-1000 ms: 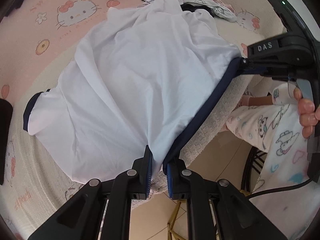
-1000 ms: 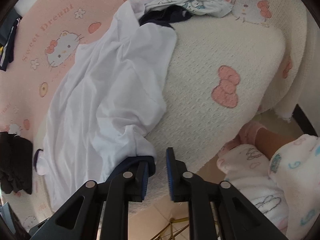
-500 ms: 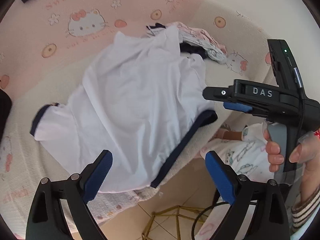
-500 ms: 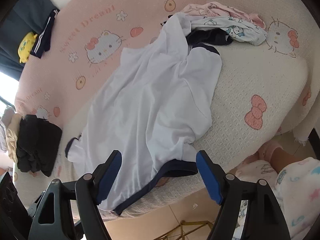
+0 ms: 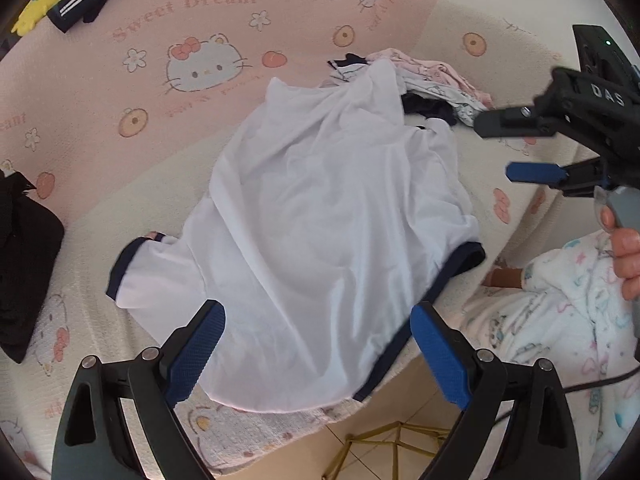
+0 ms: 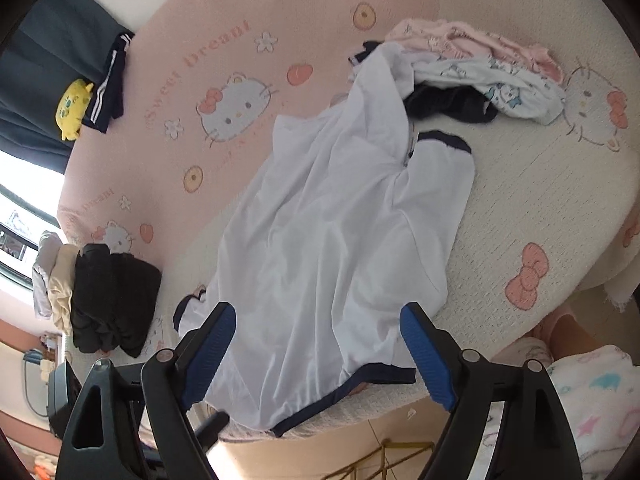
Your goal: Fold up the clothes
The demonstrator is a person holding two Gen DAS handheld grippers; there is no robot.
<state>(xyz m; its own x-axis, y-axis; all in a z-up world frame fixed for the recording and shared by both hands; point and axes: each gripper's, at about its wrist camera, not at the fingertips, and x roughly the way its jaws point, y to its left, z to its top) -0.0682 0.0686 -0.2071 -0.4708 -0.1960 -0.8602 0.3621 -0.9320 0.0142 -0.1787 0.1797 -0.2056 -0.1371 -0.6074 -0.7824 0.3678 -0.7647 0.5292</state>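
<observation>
my left gripper [image 5: 316, 350] has its jaws spread wide, nothing pinched between them. the white shirt [image 5: 328, 232] lies loose on the bed [image 5: 80, 312] ahead of and below those jaws, its navy-trimmed hem [image 5: 404, 340] running past the inner side of the right-hand jaw and hanging a little over the bed's near edge. a navy-cuffed sleeve [image 5: 132, 268] sticks out beyond the left-hand jaw.

my right gripper [image 6: 318, 354] is also gaping; its jaws have just been opening, and the shirt's lower end [image 6: 320, 340] shows between them without either blue pad pressing on it. seen from the left wrist, the right gripper [image 5: 516, 148] hangs off to the right of my left jaws, above the bed's corner, apart from the cloth, with my hand [image 5: 626, 256] on its grip.

far ahead of both sets of jaws, at the shirt's top end, sits a jumble of pink and printed clothes [image 6: 492, 68] with a dark piece [image 6: 448, 106] touching the shirt's collar end. left of the right jaws there is a black folded pile [image 6: 112, 300] on the bed, well apart from the shirt. the cover under it all is a pink and cream cartoon-cat blanket [image 6: 224, 92].
</observation>
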